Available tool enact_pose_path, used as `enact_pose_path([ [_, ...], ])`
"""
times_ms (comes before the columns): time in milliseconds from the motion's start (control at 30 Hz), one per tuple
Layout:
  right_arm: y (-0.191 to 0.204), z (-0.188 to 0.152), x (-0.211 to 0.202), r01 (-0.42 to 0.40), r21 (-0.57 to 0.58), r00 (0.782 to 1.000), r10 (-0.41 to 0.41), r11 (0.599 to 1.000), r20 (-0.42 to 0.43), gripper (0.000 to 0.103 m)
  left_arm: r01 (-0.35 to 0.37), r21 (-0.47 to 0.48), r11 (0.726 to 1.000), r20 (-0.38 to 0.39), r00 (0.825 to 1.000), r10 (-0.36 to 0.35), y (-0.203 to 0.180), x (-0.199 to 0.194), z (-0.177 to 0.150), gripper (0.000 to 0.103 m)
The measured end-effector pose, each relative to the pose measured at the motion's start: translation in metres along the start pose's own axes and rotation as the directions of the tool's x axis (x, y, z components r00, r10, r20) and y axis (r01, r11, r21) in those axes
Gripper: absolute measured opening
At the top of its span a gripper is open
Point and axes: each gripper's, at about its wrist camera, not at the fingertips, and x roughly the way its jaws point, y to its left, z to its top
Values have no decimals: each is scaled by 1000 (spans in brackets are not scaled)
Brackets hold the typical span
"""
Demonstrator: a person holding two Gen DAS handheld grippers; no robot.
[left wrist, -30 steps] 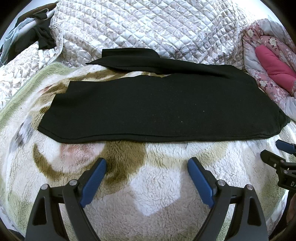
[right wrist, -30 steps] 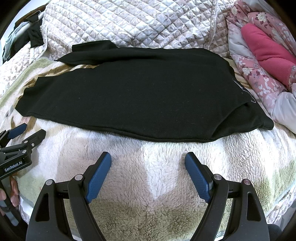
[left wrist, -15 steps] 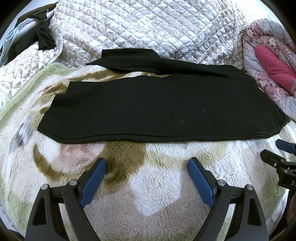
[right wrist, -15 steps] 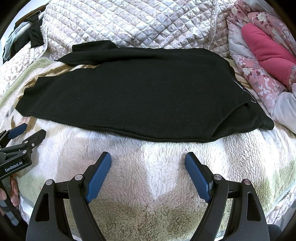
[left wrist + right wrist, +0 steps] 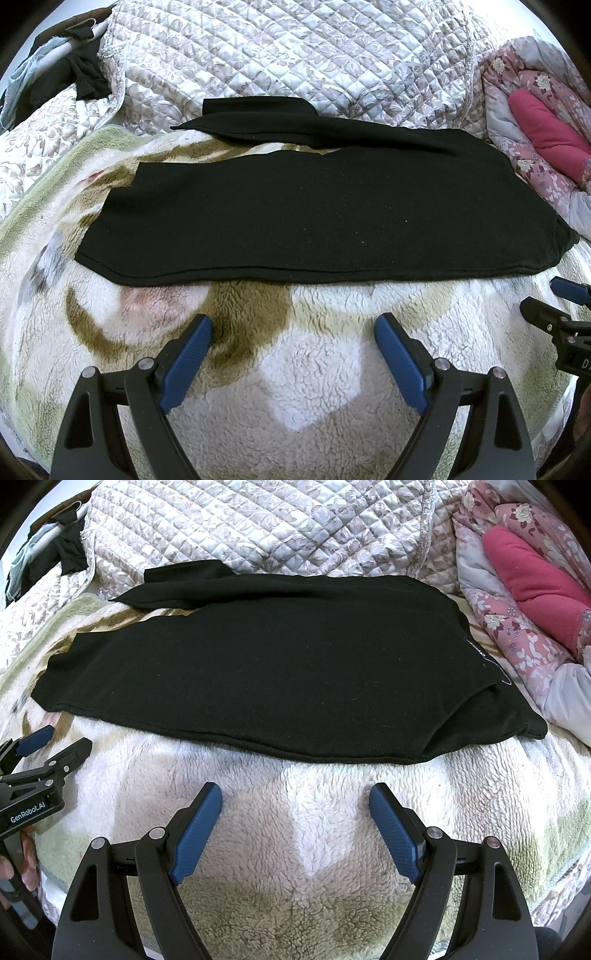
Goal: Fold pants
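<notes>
Still unchanged | pants (image 5: 317,218) flat on fleece blanket (image 5: 295,369) | left gripper (image 5: 293,328), right gripper (image 5: 295,797) jaws spread, empty

A bed fills both views, covered by a fluffy blanket (image 5: 317,369) in white, tan and pale green. Along its far edge lies a quilted bedspread (image 5: 295,55) with a faint leaf print. At the far right corner sits a pink flowered quilt (image 5: 517,642) around a bright pink lining. Dark clothes (image 5: 79,74), perhaps on a hanger, hang at the far left corner. The light is even and bright.
</notes>
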Motion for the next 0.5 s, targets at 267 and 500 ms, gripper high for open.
enact_pose_path([
  [267, -2, 1, -1, -3, -2, 1000, 3, 1000, -2, 82, 0, 0, 1000, 1, 1000, 0, 0, 0, 0, 91],
  [500, -2, 1, 2, -9, -6, 1000, 9, 1000, -2, 82, 0, 0, 1000, 2, 1000, 0, 0, 0, -1, 91],
])
